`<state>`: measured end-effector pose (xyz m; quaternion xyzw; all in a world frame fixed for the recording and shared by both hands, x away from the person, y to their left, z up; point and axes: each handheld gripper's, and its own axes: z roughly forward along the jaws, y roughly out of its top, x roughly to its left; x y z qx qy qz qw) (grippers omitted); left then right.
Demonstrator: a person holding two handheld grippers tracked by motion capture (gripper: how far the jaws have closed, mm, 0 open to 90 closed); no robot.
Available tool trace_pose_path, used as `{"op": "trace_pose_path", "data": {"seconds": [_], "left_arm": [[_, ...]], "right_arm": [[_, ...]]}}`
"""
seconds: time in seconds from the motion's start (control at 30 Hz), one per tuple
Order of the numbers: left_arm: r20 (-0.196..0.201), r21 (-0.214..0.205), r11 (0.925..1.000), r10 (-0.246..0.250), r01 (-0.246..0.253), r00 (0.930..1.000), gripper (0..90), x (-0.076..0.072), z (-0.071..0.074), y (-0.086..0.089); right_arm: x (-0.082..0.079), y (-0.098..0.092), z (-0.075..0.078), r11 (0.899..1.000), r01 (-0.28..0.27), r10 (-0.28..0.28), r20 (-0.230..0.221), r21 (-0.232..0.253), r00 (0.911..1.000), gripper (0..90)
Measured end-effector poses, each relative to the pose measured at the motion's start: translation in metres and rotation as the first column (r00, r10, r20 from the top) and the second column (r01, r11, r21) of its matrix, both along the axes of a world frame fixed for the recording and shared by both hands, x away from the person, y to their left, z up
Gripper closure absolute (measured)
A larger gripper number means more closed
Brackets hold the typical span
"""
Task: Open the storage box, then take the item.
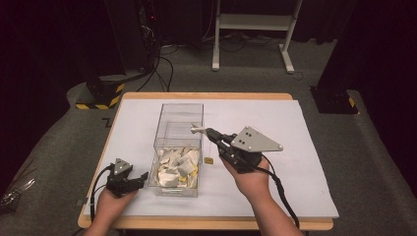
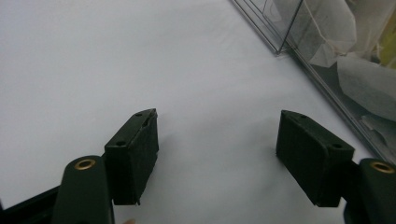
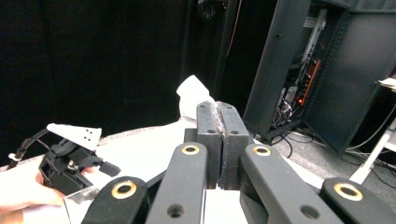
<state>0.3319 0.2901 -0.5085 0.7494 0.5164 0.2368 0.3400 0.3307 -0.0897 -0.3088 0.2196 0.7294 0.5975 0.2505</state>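
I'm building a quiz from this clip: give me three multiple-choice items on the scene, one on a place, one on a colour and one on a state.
1. Where does the clear plastic box of white tea bags stand?
A on the white table sheet
B on the floor
C on a shelf

2. What colour is the small tag hanging on a string below the right claw?
A red
B yellow
C blue

3. How is the left claw set?
A shut on a tea bag
B shut on nothing
C open on nothing

Key: 1 A, the sheet shows all round the box; 2 B, the tag looks yellow; 3 C, bare sheet shows between its pads.
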Motion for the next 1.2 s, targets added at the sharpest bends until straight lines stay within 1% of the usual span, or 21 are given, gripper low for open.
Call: {"op": "trace_pose_path", "data": {"seconds": [0.2,0.47,0.63,0.73,0.87,1.2], "left_arm": [[-0.001,0.000,1.0000,-0.001,0.001,1.0000,29.9,0.000,0.000,0.000],[0.002,-0.003,1.0000,0.003,-0.003,1.0000,29.8,0.000,0.000,0.000],[0.002,0.002,1.0000,0.002,-0.002,1.0000,29.9,0.000,0.000,0.000],[0.002,0.001,1.0000,0.002,-0.002,1.0000,29.9,0.000,0.000,0.000],[0.003,0.003,1.0000,0.001,-0.001,1.0000,29.8,0.000,0.000,0.000],[0.002,-0.002,1.0000,0.003,-0.003,1.0000,29.9,0.000,0.000,0.000]], "right_arm": [[0.001,-0.008,-0.003,1.000,0.023,-0.023,0.003,-0.009,0.9997,89.2],[0.005,-0.023,-0.009,0.999,0.054,-0.054,-0.008,-0.004,0.9985,89.2],[0.010,-0.031,-0.012,0.997,0.076,-0.076,-0.012,-0.010,0.9971,89.2],[0.015,-0.036,-0.012,0.996,0.087,-0.087,-0.017,-0.004,0.9960,89.2],[0.020,-0.042,-0.012,0.994,0.109,-0.109,-0.018,-0.001,0.9939,89.2],[0.035,-0.058,-0.008,0.985,0.174,-0.174,-0.027,0.004,0.9844,89.2]]}}
